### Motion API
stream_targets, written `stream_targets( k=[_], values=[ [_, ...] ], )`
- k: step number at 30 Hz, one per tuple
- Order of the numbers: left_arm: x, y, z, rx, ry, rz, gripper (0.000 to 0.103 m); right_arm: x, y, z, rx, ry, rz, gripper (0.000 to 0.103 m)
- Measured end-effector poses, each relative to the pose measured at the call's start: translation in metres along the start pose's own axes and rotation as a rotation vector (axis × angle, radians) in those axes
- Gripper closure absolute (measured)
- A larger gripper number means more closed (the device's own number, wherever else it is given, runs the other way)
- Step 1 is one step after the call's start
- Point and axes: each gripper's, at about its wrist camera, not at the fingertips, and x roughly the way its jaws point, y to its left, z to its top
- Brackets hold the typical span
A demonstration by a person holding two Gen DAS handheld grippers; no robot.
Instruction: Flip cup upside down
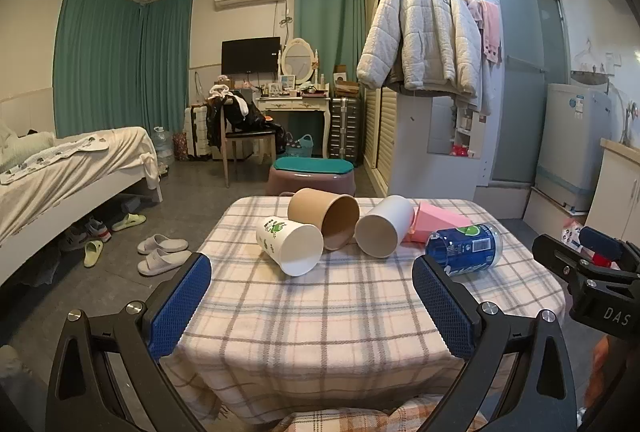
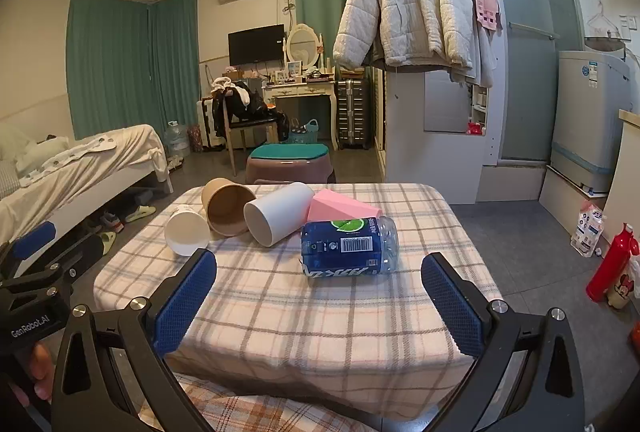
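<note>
Several cups lie on their sides on a plaid-clothed table (image 1: 320, 320) (image 2: 340, 312), mouths toward me. From the left they are a white cup with a green print (image 1: 290, 244) (image 2: 186, 232), a brown paper cup (image 1: 326, 218) (image 2: 226, 205), a plain white cup (image 1: 384, 232) (image 2: 278, 213), a pink cup (image 1: 438, 226) (image 2: 344, 209) and a blue labelled clear cup (image 1: 464, 250) (image 2: 348, 246). My left gripper (image 1: 312, 306) is open and empty, short of the cups. My right gripper (image 2: 320, 304) is open and empty, short of the blue cup; it also shows in the left wrist view (image 1: 588, 264).
A bed (image 1: 60, 175) stands at the left with slippers (image 1: 162, 252) on the floor. A stool with a teal top (image 1: 312, 175) stands behind the table. A red bottle (image 2: 612, 264) stands on the floor at the right, near a washing machine (image 2: 592, 119).
</note>
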Motion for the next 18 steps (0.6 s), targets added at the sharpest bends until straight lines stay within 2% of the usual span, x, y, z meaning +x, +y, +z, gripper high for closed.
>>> stream_targets(
  k=[18],
  values=[
    [-0.003, -0.0035, 0.0035, 0.005, -0.002, -0.001, 0.0, -0.0053, -0.0039, 0.0029, 0.008, -0.004, 0.002, 0.0]
  ],
)
